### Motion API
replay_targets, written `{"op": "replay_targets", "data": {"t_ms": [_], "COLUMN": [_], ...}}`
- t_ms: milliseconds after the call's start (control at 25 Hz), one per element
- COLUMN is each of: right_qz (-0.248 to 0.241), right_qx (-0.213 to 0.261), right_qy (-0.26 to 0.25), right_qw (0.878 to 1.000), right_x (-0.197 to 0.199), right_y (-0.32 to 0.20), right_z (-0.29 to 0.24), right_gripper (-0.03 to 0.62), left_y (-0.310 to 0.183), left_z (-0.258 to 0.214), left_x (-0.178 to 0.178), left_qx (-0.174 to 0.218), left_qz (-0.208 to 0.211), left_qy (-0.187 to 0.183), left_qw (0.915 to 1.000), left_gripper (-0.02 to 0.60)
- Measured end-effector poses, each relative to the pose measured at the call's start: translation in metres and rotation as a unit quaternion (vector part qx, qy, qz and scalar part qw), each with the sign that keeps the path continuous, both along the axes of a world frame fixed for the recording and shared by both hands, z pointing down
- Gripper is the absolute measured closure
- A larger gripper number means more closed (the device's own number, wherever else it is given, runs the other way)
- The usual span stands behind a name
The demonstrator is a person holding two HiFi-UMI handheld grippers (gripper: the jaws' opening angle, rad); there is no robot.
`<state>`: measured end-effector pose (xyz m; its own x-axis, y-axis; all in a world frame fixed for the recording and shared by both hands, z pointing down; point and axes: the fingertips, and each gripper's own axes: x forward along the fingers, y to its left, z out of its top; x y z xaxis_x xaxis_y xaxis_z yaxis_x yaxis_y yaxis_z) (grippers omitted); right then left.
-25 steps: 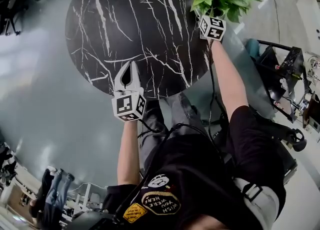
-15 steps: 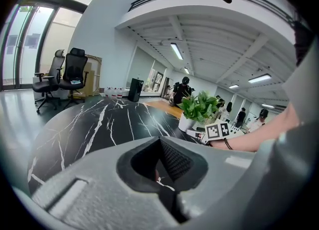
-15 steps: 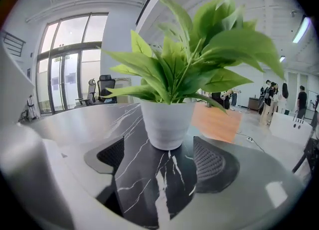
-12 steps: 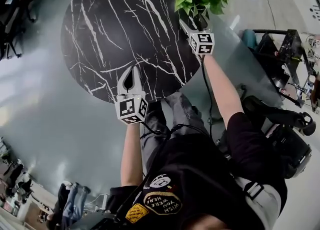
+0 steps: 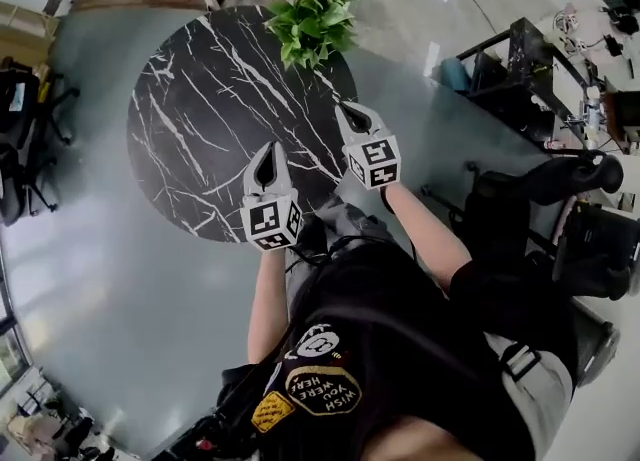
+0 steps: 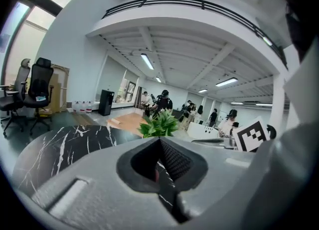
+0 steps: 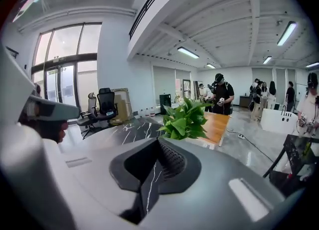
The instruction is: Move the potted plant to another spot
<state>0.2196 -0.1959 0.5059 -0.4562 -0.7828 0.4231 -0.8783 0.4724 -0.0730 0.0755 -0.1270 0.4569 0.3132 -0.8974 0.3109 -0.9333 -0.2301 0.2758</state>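
The potted plant stands on the far edge of the round black marble worktop, straight ahead of the right gripper and well apart from its tips. From the left gripper it lies ahead and off to the right, farther away.

Neither gripper touches the plant. In the right gripper view the jaws are pressed together with nothing between them, and the plant rises just above their meeting tips, with the worktop running off to its left. The left gripper view shows the same: jaws pressed together and empty, the plant past the tips and the worktop to the left of them.

Both grippers hang over the near part of the worktop, side by side, each with a cube of black-and-white square markers at its rear.

The only writing that can be read is on the person's dark shirt – an oval patch, seen upside down, says "WISH YOU WERE HERE". A yellow patch beside it is too small to read.
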Motion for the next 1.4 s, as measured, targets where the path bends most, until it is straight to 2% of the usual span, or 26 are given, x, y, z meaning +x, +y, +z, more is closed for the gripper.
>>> {"op": "replay_targets", "data": {"t_ms": [80,200,360,560,880,1400], "right_qz": [0.014,0.035,0.047,0.044,0.033,0.024], "right_qx": [0.005,0.029,0.053,0.076,0.057,0.061], "right_qy": [-0.008,-0.016,-0.031,-0.037,-0.036,-0.041], "right_qw": [1.0,0.999,0.997,0.995,0.997,0.997], "right_x": [0.008,0.015,0.015,0.013,0.014,0.006], "right_y": [0.017,0.034,0.039,0.042,0.052,0.056], "right_z": [-0.032,-0.071,-0.104,-0.13,-0.126,-0.132], "right_gripper": [0.591,0.591,0.592,0.592,0.592,0.592], "left_y": [0.001,0.006,0.001,-0.006,-0.011,-0.003], "left_z": [-0.02,-0.043,-0.071,-0.09,-0.085,-0.083], "left_x": [0.019,0.037,0.046,0.05,0.049,0.06], "left_qx": [0.01,0.022,0.06,0.085,0.066,0.065], "left_qz": [0.024,0.035,0.03,0.04,0.033,0.064], "left_qy": [0.001,-0.006,-0.041,-0.06,-0.068,-0.068], "left_qw": [0.9997,0.9991,0.9969,0.9938,0.9949,0.9935], "left_gripper": [0.577,0.577,0.577,0.577,0.577,0.577]}}
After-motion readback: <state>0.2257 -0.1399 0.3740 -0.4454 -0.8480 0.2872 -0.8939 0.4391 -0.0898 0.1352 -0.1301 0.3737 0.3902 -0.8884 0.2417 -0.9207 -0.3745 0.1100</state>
